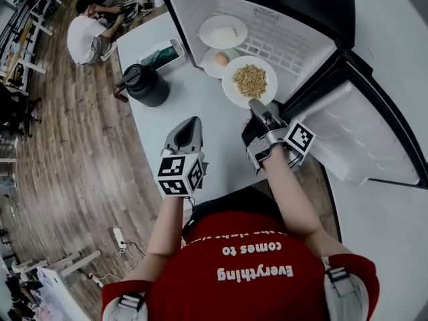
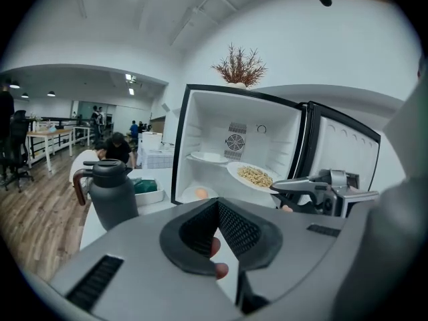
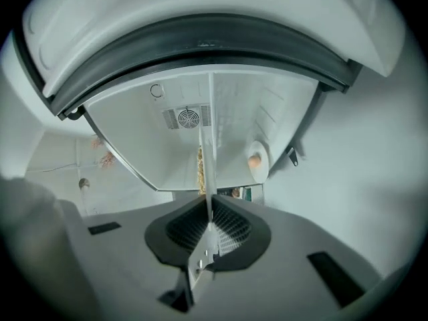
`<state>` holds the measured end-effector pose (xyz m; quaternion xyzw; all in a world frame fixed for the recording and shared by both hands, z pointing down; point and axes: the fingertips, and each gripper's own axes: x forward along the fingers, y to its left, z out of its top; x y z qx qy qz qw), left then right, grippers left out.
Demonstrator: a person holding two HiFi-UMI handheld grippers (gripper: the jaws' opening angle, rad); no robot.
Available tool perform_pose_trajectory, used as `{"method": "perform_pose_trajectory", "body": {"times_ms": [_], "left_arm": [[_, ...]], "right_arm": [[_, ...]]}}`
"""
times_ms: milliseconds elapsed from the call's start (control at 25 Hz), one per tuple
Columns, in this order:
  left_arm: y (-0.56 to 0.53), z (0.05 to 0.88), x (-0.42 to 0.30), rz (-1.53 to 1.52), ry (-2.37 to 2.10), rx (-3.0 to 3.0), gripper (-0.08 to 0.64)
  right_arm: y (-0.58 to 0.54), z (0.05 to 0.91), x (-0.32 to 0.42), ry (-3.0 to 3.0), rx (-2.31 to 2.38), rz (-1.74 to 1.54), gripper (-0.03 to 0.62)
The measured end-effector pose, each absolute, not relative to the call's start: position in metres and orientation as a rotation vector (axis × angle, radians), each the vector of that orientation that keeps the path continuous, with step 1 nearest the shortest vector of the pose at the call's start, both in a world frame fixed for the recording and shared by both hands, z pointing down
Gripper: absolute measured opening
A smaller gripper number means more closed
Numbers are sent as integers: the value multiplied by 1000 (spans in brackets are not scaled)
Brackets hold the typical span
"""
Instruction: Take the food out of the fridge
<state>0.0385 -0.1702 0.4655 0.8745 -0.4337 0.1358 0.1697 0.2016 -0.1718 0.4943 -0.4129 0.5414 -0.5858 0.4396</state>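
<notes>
Grip first: your right gripper [image 1: 256, 103] [image 3: 209, 209] has its jaws closed narrow on the near rim of the noodle plate [image 1: 227, 85] [image 3: 209, 172]. In the right gripper view, you see that plate edge-on, as a thin white line running straight down between the pads. The plate carries a heap of pale brown strands that look like noodles. You hold it at the open mouth of the fridge [image 1: 281, 39] [image 2: 267, 122], and you cannot tell whether it touches a shelf.

Your left gripper [image 1: 194, 121] [image 2: 217, 209] hangs over the white table [image 1: 200, 105], just beside your right one and apart from the plate. Its jaws meet at the tips with nothing between them.

Deeper inside the fridge sits a small plate with an egg [image 1: 222, 59] [image 2: 200, 193] [image 3: 255, 160]. Behind it is a larger plate with a pale white food [image 1: 208, 32] [image 2: 209, 157]. The fridge door [image 1: 354, 132] [image 2: 341, 146] stands swung open on your right.

On the table to the left of the fridge, you have a dark jug [image 1: 144, 83] [image 2: 110, 192] with a brown handle. A white tray with something green in it [image 1: 162, 54] [image 2: 144, 187] is just beyond the jug. People sit [image 1: 87, 35] past the far end of the table.
</notes>
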Motion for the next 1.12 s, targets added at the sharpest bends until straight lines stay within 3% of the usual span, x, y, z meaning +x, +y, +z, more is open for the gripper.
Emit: {"method": "perform_pose_trajectory", "body": {"times_ms": [600,1120], "left_arm": [[-121,512,-24,469,-1342,2321,3],[-100,558,-58,578,-1363,2205,3]], "right_arm": [[-104,584,107,1569,-971,-1804,26],[-89,691,74,1420,-1082,-2121,26]]}}
